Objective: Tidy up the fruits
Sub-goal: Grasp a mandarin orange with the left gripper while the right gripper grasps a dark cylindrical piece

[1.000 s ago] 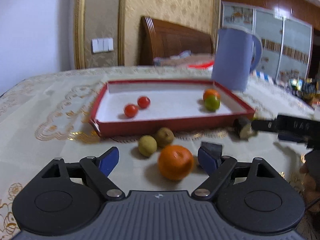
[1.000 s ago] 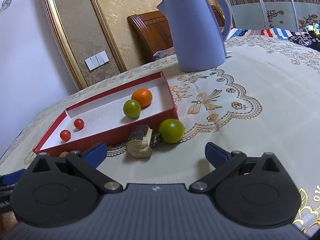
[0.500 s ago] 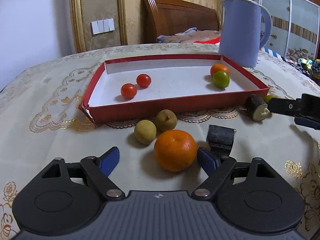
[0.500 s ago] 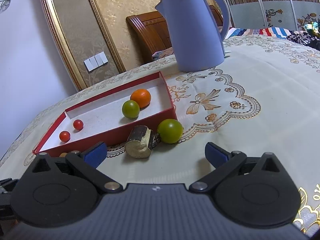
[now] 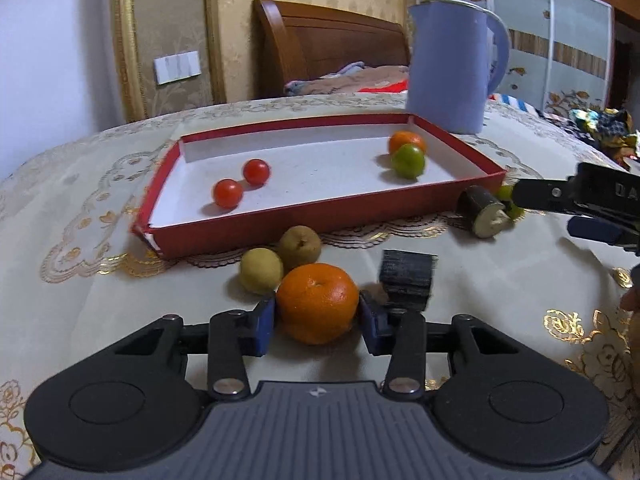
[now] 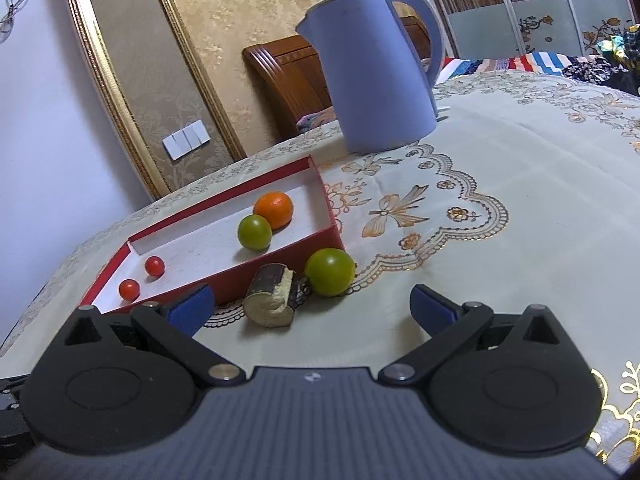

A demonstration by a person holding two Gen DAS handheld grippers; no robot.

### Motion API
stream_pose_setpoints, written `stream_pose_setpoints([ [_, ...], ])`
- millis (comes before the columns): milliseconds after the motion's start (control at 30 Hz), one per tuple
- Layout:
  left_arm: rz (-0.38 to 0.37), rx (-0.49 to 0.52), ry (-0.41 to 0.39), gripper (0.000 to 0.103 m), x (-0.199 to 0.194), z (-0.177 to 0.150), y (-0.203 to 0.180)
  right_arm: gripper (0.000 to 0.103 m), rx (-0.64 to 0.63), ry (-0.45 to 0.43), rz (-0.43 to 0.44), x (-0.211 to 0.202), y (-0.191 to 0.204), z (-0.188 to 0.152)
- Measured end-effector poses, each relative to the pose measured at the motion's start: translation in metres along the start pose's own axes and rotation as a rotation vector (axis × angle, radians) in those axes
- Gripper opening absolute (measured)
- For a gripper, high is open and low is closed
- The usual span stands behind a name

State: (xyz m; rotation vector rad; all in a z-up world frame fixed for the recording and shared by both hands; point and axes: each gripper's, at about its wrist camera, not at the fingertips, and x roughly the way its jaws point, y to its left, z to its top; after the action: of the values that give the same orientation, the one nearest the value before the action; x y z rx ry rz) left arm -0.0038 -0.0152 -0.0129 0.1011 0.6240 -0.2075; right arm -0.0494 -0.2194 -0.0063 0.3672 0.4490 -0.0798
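My left gripper (image 5: 318, 320) is shut on a large orange (image 5: 317, 302) that rests on the tablecloth in front of the red tray (image 5: 320, 216). Two yellow-brown fruits (image 5: 262, 270) lie just behind it. The tray (image 6: 280, 268) holds two red tomatoes (image 5: 228, 193), a small orange (image 5: 406, 141) and a green fruit (image 5: 407, 160). My right gripper (image 6: 312, 308) is open and empty, a short way in front of a green fruit (image 6: 330, 271) and a dark cut piece (image 6: 270, 300) beside the tray's corner.
A blue kettle (image 5: 454, 66) stands behind the tray's far right corner; it also shows in the right wrist view (image 6: 374, 68). A black block (image 5: 408, 278) lies right of the large orange. A wooden headboard (image 5: 328, 56) is beyond the table.
My left gripper moved forward around the large orange and shut on it. My right gripper stayed open and shifted only slightly.
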Motion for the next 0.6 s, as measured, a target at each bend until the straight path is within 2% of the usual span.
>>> stream_pose_setpoints([
  [167,0.014,-0.065,-0.005,0.042,-0.005,-0.002,0.016,0.103,-0.066,0.008,0.060,-0.001,0.010,-0.002],
  [433,0.077,-0.174,-0.007,0.042,-0.006,-0.003,0.043,0.103,-0.225,0.017,0.131,-0.005,0.037,-0.007],
  [600,0.091,-0.156,-0.005,0.042,-0.003,-0.001,0.042,0.103,-0.376,0.056,0.144,-0.002,0.063,-0.014],
])
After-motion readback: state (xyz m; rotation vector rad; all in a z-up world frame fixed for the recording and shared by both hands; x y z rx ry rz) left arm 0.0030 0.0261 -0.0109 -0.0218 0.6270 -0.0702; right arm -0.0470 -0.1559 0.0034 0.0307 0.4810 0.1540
